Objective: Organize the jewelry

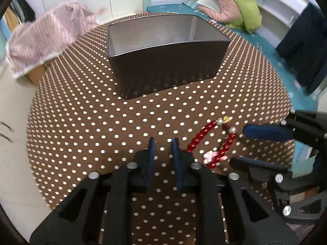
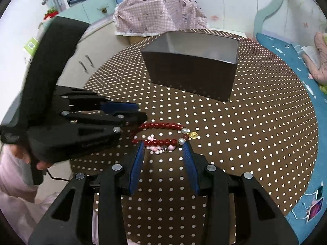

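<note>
- Blue-padded fingers of the right gripper (image 2: pixel 163 149) stand spread wide with nothing between them, tips low over the dotted tablecloth (image 2: pixel 255 143).
- Just ahead of those tips lies the red bead bracelet (image 2: pixel 161 133), flattened into a long loop. Its long axis runs crosswise to the fingers, so the near strand spans the gap from one pad to the other.
- The gold charm (image 2: pixel 193 135) and pearl beads sit at the loop's right end; small pink charms lie on the near side.
- The left gripper (image 1: pixel 163 143) is beside the bracelet's other end, its fingers close together but not touching, gripping nothing.
- By my judgement the right gripper is the better placed: a short push forward and a squeeze should catch the near strand.
- Farther back, well apart from the bracelet, stands the dark open box (image 2: pixel 192 75), probably where it belongs.
</note>
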Tool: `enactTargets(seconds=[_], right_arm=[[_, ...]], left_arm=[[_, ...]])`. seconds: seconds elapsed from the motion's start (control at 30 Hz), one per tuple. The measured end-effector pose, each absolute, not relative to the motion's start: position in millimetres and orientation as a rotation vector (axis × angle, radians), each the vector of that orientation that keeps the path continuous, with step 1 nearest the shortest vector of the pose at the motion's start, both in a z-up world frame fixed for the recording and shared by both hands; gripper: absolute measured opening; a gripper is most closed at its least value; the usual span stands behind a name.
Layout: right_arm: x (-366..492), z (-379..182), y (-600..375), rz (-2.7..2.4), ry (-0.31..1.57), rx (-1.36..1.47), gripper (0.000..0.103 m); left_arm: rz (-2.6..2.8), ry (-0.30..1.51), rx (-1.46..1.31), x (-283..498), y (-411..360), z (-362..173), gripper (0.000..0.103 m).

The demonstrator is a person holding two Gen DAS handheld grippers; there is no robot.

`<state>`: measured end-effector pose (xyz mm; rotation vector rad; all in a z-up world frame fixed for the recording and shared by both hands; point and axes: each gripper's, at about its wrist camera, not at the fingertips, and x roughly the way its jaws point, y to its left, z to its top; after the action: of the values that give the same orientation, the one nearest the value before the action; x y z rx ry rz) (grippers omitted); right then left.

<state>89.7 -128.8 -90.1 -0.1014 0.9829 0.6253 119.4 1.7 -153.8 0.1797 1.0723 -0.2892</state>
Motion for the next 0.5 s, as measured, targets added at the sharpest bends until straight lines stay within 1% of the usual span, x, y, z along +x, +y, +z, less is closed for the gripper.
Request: enactTargets(seconds=[0.07, 0.13, 0.33, 0.5], right_arm=[[89.8, -95.2, -126.3, 0.616, 0.993, -0.115, 0.031], [91.6, -99.7, -124.7, 0.616, 1.009, -0.111, 0.023], [99.1, -95.7, -126.9, 0.602, 1.009, -0.101, 0.022], [107.9, -86.2, -132.9, 0.575, 0.999, -0.084, 0.022]], left_arm=[[-0.279, 1.077, 0.174, 118.0, 4.4, -153.7, 0.001], [-0.269, 1.085, 0.141, 117.4, 13.7, -153.7, 0.000], [-0.359, 1.070, 0.032, 105.4, 36.2, -144.0, 0.001], [-0.370, 1.073, 0.042, 102.7, 31.2, -143.1, 0.001]])
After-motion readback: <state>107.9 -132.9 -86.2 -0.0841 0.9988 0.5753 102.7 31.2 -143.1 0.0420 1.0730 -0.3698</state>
